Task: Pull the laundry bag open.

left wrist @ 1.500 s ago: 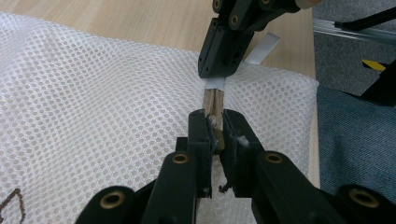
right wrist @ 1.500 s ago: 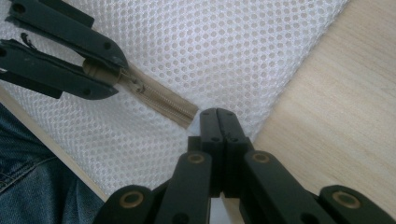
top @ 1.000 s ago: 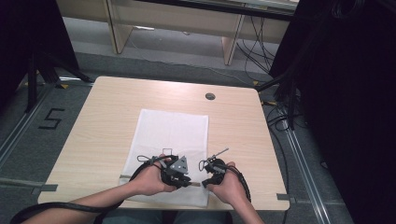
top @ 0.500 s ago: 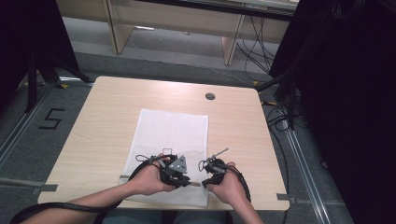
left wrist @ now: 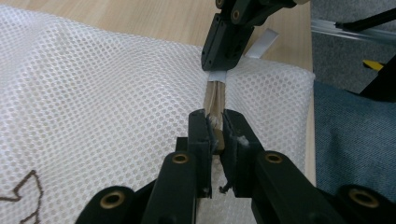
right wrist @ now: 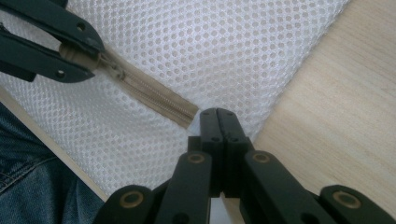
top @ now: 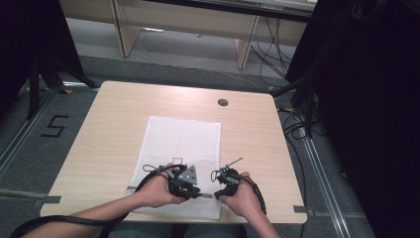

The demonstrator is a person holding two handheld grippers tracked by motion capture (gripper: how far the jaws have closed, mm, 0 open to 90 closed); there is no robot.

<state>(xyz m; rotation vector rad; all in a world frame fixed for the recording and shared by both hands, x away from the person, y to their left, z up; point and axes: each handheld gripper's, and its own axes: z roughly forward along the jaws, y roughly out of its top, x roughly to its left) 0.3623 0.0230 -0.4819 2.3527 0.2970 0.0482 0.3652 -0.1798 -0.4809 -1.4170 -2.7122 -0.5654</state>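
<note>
A: White honeycomb mesh bag, flat on the pale wood table, with a beige zipper along its near edge.

B: Left claw pinches the zipper; right claw, fully together, clamps its end tab.

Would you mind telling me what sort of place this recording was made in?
Probably a lab or recording workspace, not a home: a bare light wooden table on grey carpet, a black taped number five on the floor, and loose black cables trailing behind.
</note>
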